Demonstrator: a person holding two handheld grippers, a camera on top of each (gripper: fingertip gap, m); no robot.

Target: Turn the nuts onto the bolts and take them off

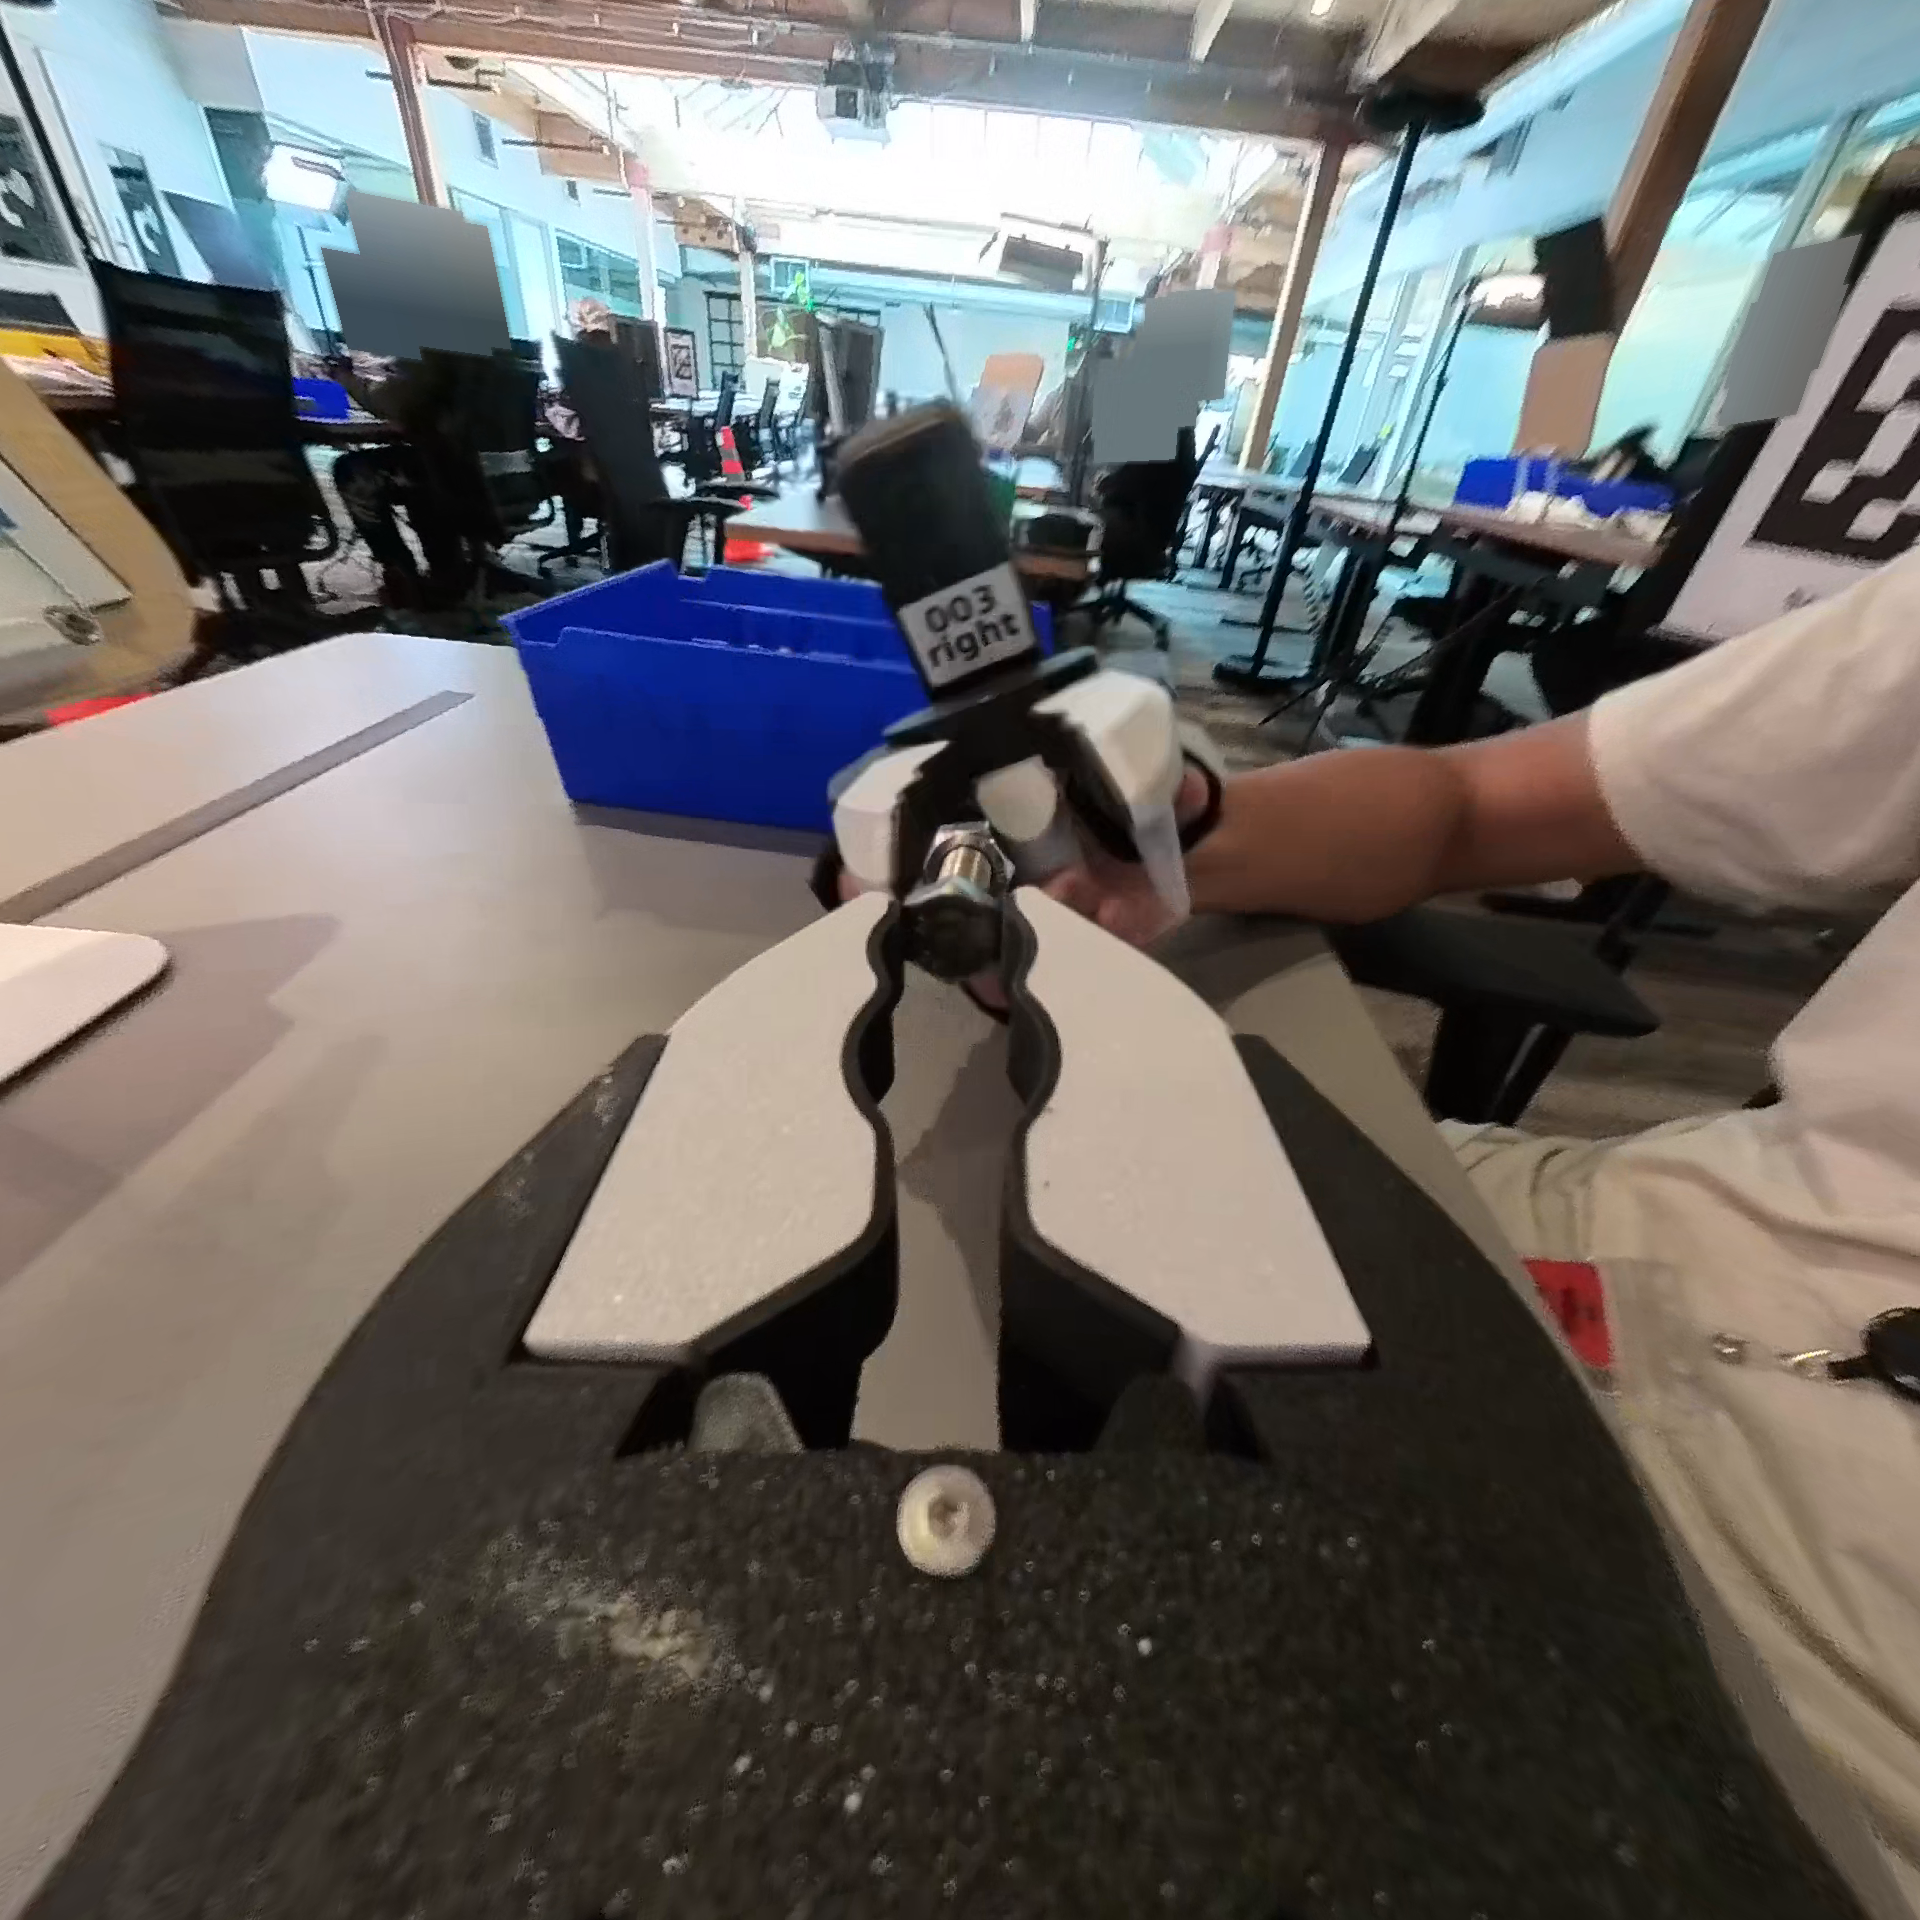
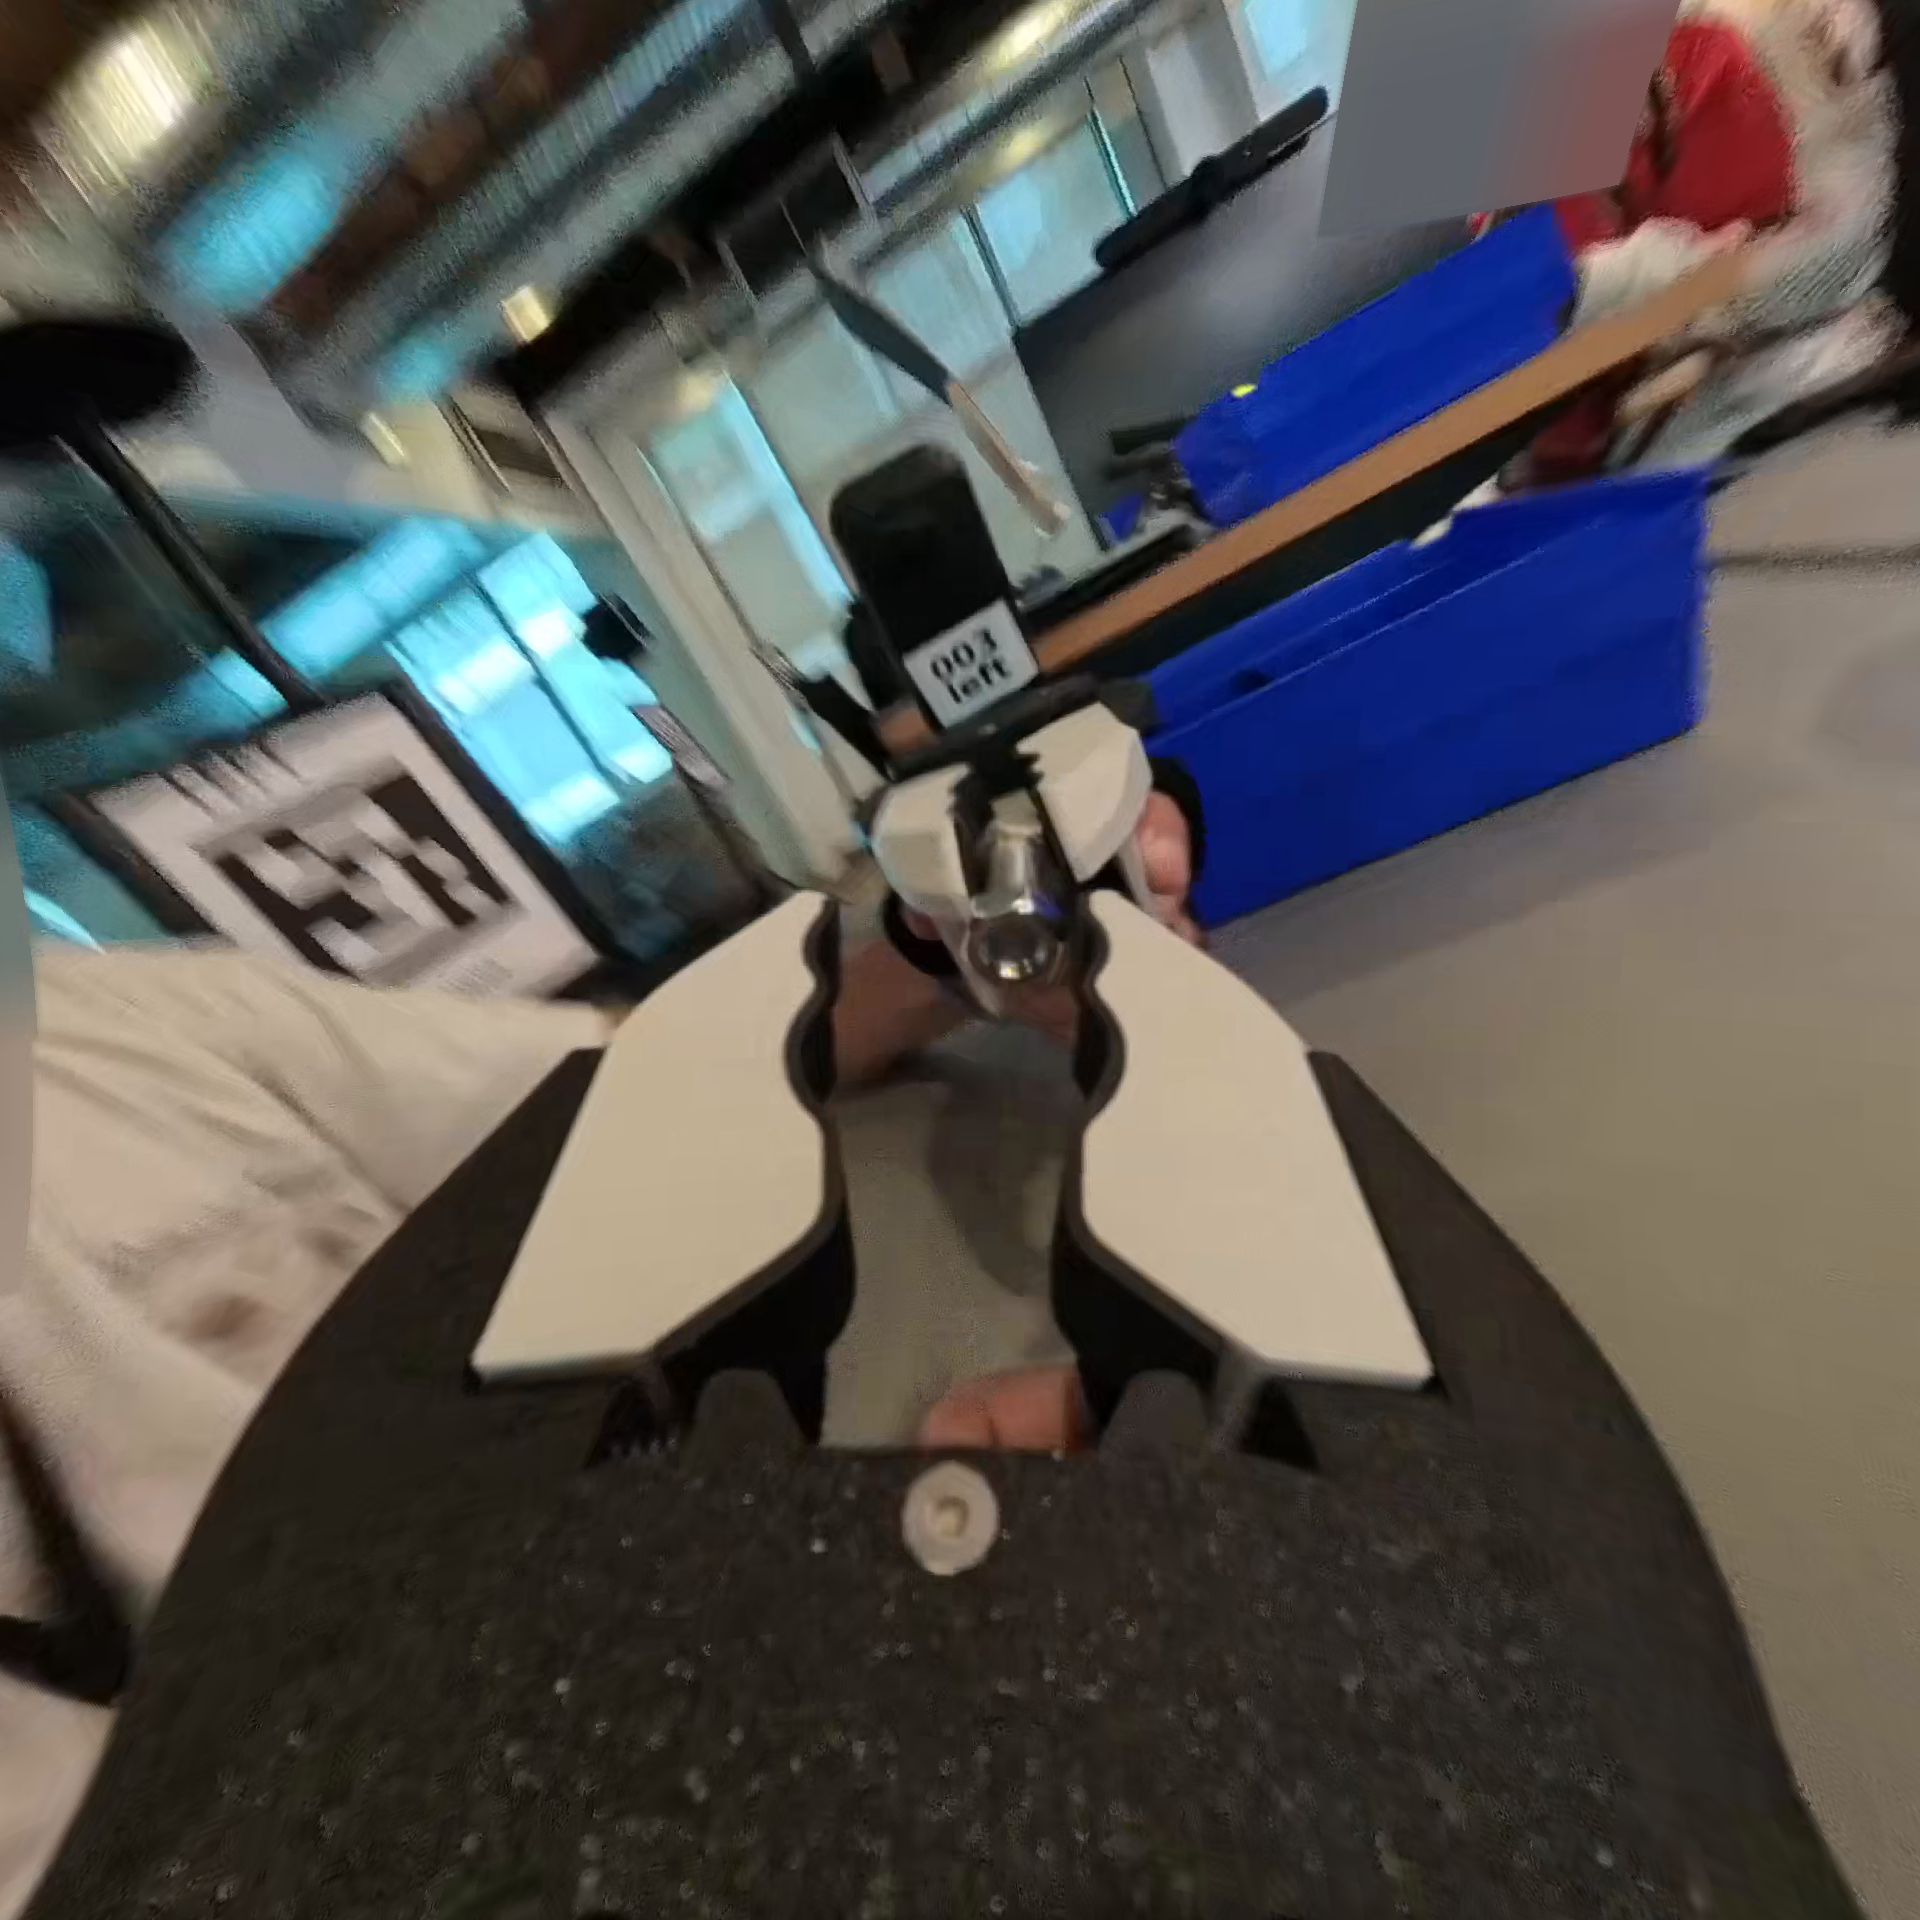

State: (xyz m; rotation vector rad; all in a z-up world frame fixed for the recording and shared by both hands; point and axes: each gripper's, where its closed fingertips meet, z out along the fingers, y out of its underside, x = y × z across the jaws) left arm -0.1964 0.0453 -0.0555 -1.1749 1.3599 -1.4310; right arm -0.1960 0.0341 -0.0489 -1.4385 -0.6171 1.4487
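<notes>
In the left wrist view my left gripper (image 1: 951,940) is shut on the hex head of a steel bolt (image 1: 951,930) and holds it above the table. The shank points away, with a nut (image 1: 971,847) on it. My right gripper (image 1: 971,821) faces mine, its white fingers on either side of the nut. In the right wrist view my right gripper (image 2: 956,935) is open, its tips wider apart than the nut (image 2: 1013,945), which sits close to the right fingertip (image 2: 1101,935). Behind it the left gripper (image 2: 997,821) grips the bolt. This view is blurred.
A blue bin (image 1: 707,707) stands on the grey table (image 1: 312,883) behind the grippers; it also shows in the right wrist view (image 2: 1455,675). A person's forearm (image 1: 1403,821) reaches in from the right. A black-and-white marker board (image 2: 353,873) stands nearby.
</notes>
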